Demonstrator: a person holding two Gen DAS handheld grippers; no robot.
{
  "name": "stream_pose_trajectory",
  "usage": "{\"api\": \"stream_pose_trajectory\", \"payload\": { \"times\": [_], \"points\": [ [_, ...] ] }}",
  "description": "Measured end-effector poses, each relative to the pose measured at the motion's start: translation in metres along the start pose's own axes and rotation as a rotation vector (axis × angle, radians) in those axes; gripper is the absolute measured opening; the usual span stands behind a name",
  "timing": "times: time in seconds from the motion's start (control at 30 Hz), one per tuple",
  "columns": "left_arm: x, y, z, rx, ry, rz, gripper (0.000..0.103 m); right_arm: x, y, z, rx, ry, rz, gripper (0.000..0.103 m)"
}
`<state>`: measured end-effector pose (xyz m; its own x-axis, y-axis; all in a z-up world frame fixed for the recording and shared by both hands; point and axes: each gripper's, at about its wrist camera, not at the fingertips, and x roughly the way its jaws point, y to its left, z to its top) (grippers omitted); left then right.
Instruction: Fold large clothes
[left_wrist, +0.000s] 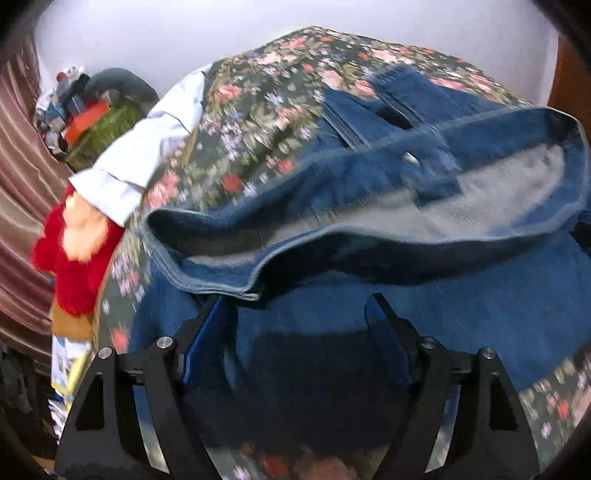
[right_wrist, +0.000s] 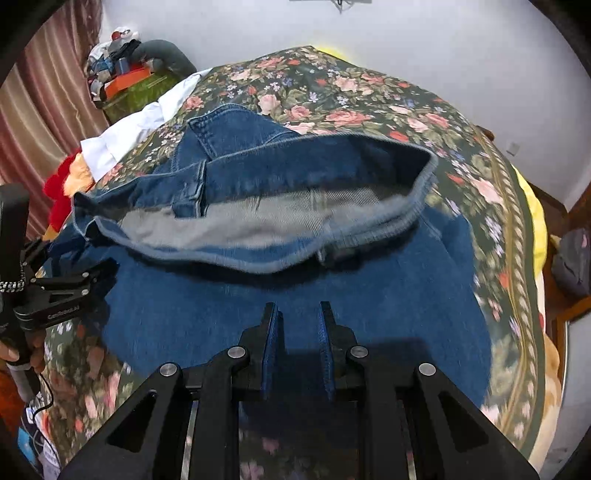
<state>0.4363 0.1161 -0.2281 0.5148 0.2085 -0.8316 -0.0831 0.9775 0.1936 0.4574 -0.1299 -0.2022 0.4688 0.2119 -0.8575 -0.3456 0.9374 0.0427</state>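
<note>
A pair of blue denim jeans (left_wrist: 369, 325) lies on a floral bedspread (left_wrist: 258, 110), its waistband gaping open and showing the grey inside. My left gripper (left_wrist: 295, 306) is open, fingers spread wide just above the denim below the waistband, nothing between them. In the right wrist view the jeans (right_wrist: 258, 295) lie the same way. My right gripper (right_wrist: 297, 314) is open with a narrower gap, over the near edge of the denim and holding nothing. The left gripper (right_wrist: 92, 280) also shows at the left edge of the right wrist view, by the waistband's left end.
A white shirt (right_wrist: 136, 125) and a red plush toy (left_wrist: 74, 251) lie at the bed's left edge. A pile of clutter with a green box (right_wrist: 136, 92) stands by the curtain. A dark bag (right_wrist: 572, 258) sits on the floor to the right. White wall behind.
</note>
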Motion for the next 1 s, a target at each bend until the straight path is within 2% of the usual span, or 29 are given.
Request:
{"api": "stream_pose_trajectory", "payload": {
  "times": [0.07, 0.23, 0.37, 0.5, 0.6, 0.7, 0.8, 0.87, 1.0],
  "points": [
    [0.01, 0.013, 0.015, -0.042, -0.002, 0.032, 0.078, 0.009, -0.001, 0.018, 0.012, 0.001, 0.015, 0.017],
    [0.029, 0.055, 0.045, -0.187, -0.014, 0.04, 0.078, 0.024, -0.006, 0.06, 0.043, -0.034, 0.038, 0.017],
    [0.049, 0.07, 0.048, -0.256, 0.024, -0.027, 0.08, 0.043, -0.009, 0.08, 0.067, -0.044, 0.028, 0.017],
    [0.059, 0.073, 0.043, -0.289, 0.03, -0.02, 0.081, 0.053, -0.012, 0.091, 0.096, -0.051, 0.021, 0.016],
    [0.044, 0.072, 0.043, -0.316, -0.003, 0.001, 0.08, 0.054, -0.017, 0.098, 0.171, -0.036, 0.03, 0.016],
    [0.019, 0.065, 0.044, -0.286, -0.057, 0.006, 0.079, 0.053, -0.022, 0.099, 0.208, -0.037, 0.053, 0.016],
    [-0.009, 0.045, 0.036, -0.188, -0.105, -0.045, 0.079, 0.047, -0.025, 0.093, 0.235, -0.056, 0.067, 0.017],
    [-0.016, 0.029, 0.032, -0.123, -0.107, -0.061, 0.079, 0.037, -0.029, 0.09, 0.258, -0.069, 0.055, 0.017],
    [-0.008, -0.008, 0.033, -0.004, -0.072, -0.069, 0.079, 0.019, -0.039, 0.081, 0.277, -0.056, 0.117, 0.017]
  ]
}}
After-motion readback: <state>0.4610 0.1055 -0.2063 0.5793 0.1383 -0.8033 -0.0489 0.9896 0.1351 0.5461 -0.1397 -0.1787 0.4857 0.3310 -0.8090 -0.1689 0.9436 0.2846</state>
